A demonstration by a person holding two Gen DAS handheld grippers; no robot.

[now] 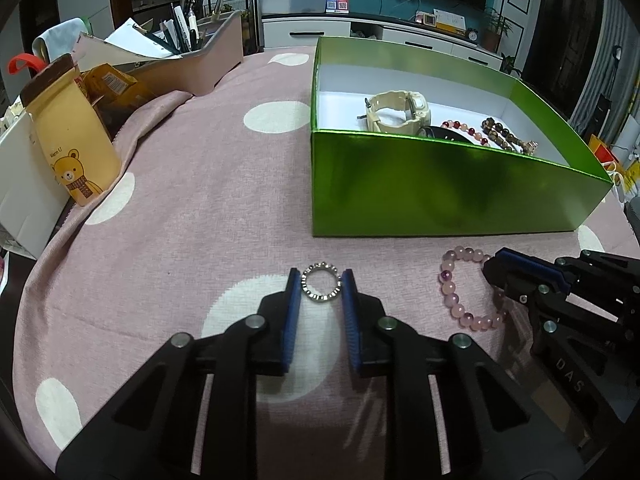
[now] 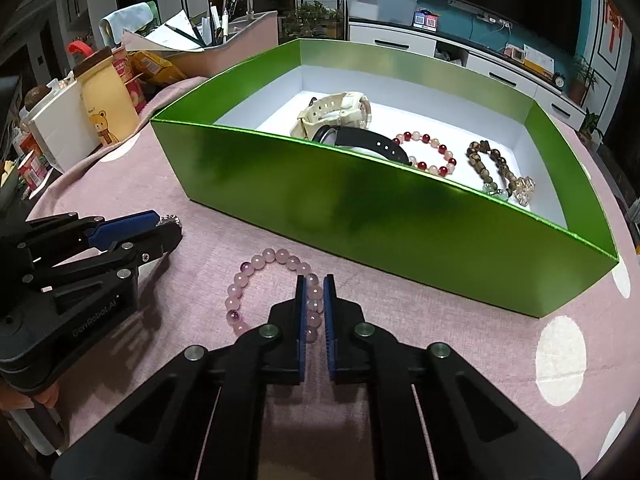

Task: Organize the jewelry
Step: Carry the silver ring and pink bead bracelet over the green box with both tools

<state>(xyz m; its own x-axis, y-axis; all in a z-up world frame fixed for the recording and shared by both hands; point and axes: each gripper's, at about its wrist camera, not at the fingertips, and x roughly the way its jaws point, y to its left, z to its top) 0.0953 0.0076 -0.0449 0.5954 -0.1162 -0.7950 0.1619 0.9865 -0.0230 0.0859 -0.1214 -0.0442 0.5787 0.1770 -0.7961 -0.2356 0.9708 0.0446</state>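
My left gripper (image 1: 321, 286) is shut on a silver ring (image 1: 321, 289) that rests on the pink dotted tablecloth. My right gripper (image 2: 314, 292) is shut on one side of a pink bead bracelet (image 2: 244, 276) lying on the cloth; it also shows in the left wrist view (image 1: 460, 308). A green box (image 2: 360, 196) stands just beyond, holding a cream watch (image 2: 336, 114), a black watch (image 2: 360, 142), a red-and-pink bead bracelet (image 2: 430, 152) and a brown bead bracelet (image 2: 496, 168). The left gripper appears at the left of the right wrist view (image 2: 166, 224).
At the far left stand a yellow bear pouch (image 1: 72, 148), a white box (image 1: 24, 184), snack packets (image 1: 112, 84) and a pen organiser (image 1: 192, 56). The tablecloth (image 1: 200, 200) drops away at the left edge.
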